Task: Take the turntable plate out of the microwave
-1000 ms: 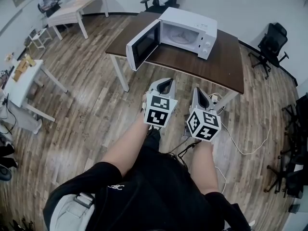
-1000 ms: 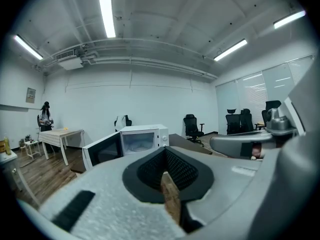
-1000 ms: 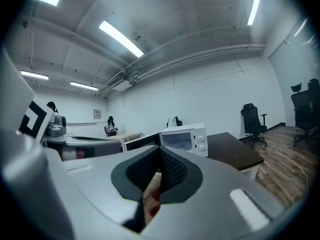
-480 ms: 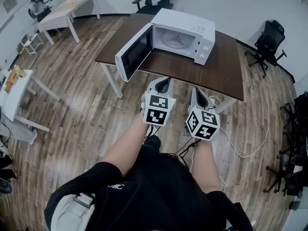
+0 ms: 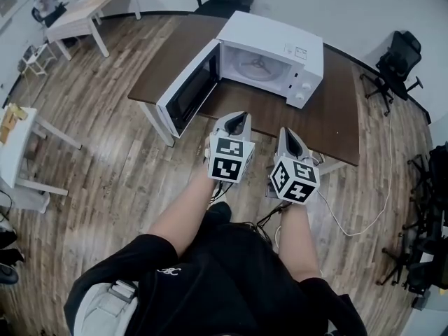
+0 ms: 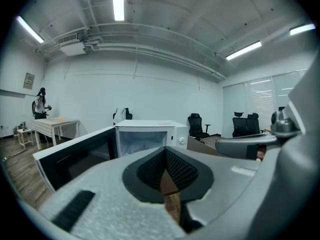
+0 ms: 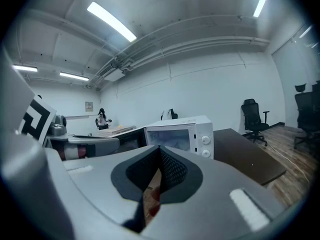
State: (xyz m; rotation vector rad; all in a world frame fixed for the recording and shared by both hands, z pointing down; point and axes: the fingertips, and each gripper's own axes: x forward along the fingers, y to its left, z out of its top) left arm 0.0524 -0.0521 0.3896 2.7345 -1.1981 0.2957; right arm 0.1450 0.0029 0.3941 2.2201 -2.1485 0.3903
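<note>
Since the microwave (image 5: 269,58) stands with its door (image 5: 183,96) swung wide and the plate (image 5: 257,63) lies untouched on the floor of its cavity, the step in hand is judged to be the approach; no reach into the oven has yet been made. The left gripper (image 5: 239,120) and the right gripper (image 5: 290,136) are held side by side at the near edge of the brown table (image 5: 329,121), both pointed toward the oven. Each is seen in its own view with the jaws pressed together and nothing between them.

For the next move, it is judged that the jaws must be opened and one gripper carried level into the cavity. The rim of the plate must then be taken and raised off its support before it is drawn out. The open door, jutting out over the table's near-left corner, is to be passed on its right, and little room is left in the mouth for two grippers. A white cable (image 5: 360,219) is trailed across the wooden floor at the right. An office chair (image 5: 400,60) and pale tables (image 5: 84,16) are set well apart from the work.
</note>
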